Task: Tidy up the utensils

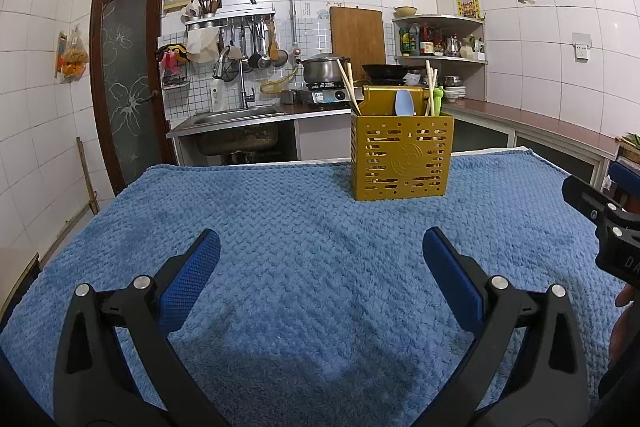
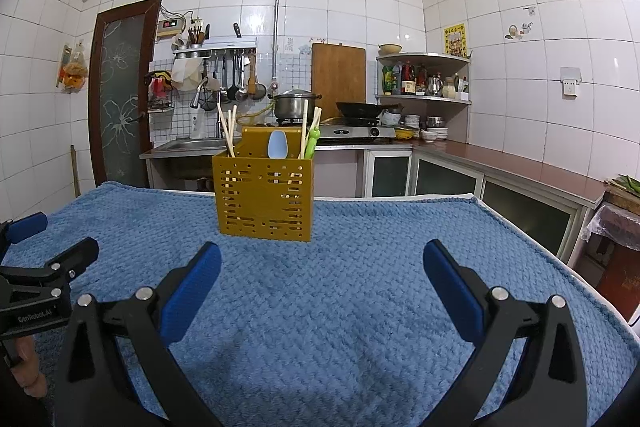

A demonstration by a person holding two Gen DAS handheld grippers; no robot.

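Observation:
A mustard-yellow perforated utensil holder stands upright near the far edge of the blue towel; it also shows in the right wrist view. In it stand pale chopsticks at the left, a light blue spoon in the middle, and more chopsticks with a green utensil at the right. My left gripper is open and empty, hovering over the towel well short of the holder. My right gripper is open and empty, also short of the holder.
The towel covers a table whose far edge lies just behind the holder. The right gripper shows at the right edge of the left wrist view. Behind are a sink, a stove with a pot and a counter.

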